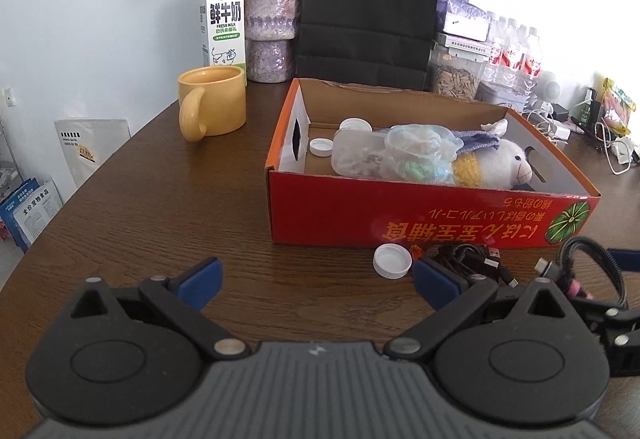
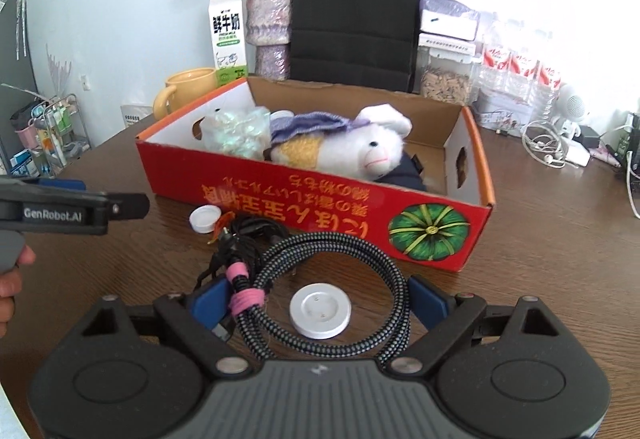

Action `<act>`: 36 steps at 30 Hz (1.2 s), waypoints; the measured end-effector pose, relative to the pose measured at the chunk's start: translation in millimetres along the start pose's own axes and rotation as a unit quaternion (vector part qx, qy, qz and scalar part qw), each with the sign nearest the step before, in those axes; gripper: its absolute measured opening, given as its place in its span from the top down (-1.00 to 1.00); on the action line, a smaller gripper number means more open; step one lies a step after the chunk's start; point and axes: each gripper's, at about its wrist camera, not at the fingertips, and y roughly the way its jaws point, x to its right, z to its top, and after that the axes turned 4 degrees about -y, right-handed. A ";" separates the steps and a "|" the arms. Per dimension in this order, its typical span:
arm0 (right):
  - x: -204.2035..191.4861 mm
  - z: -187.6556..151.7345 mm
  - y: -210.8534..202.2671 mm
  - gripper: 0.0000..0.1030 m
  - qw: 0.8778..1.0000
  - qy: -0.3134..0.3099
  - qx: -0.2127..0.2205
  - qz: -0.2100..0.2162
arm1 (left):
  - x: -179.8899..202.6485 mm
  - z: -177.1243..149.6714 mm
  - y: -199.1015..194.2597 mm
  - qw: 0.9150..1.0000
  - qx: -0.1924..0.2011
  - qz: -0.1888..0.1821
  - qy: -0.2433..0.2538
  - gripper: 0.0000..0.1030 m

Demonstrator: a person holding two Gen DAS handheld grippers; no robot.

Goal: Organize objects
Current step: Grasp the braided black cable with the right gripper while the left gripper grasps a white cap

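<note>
Right wrist view showed the red box (image 2: pixel 320 199) on the worktop (image 2: pixel 560 259) already holding a plush sheep (image 2: pixel 360 151), a crinkled plastic bag (image 2: pixel 240 131) and a bottle. Left outside, just in front of it, were a white cap (image 2: pixel 205 219), a black cable tangle (image 2: pixel 248 235), a white disc (image 2: pixel 321 312) and a braided cable (image 2: pixel 340 259). The right gripper (image 2: pixel 318 301) had its fingers wide apart around that coil, apparently not pinching it. The left gripper (image 1: pixel 316 275) was open and empty, so roughly half remained.
</note>
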 end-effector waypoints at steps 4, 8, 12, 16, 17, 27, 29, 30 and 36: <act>8.0 1.4 -4.0 -0.80 1.000 0.005 0.004 -0.008 | 3.6 -2.1 8.6 1.000 -0.012 0.005 0.012 -1.00; 12.8 0.3 -6.9 -0.80 1.000 0.006 0.010 -0.012 | 8.3 -4.5 21.1 1.000 -0.019 0.000 0.018 -1.00; 15.7 -1.8 -7.3 -0.80 1.000 0.009 0.012 -0.016 | 18.3 -7.3 34.5 0.999 -0.021 0.001 0.029 -0.93; 17.8 -3.8 -4.3 -0.80 1.000 0.012 0.012 -0.018 | 22.1 -11.7 46.2 0.999 -0.029 0.007 0.025 -0.85; 18.1 -4.1 -3.3 -0.80 1.000 0.011 0.011 -0.018 | 22.7 -12.6 48.4 0.999 -0.031 0.009 0.026 -0.80; 20.7 -7.1 7.8 -0.80 1.000 0.014 0.011 -0.018 | 28.4 -12.6 57.7 0.999 -0.014 0.005 0.038 -0.73; 22.3 -8.3 9.4 -0.80 1.000 0.016 0.011 -0.019 | 29.7 -12.5 59.1 0.999 -0.009 0.001 0.042 -0.71; 23.1 -9.0 10.0 -0.80 1.000 0.016 0.011 -0.019 | 30.6 -12.8 59.7 0.999 -0.006 -0.001 0.043 -0.70; 28.2 -13.5 13.4 -0.80 0.999 0.019 0.008 -0.024 | 34.4 -12.1 60.4 0.998 0.003 -0.024 0.053 -0.24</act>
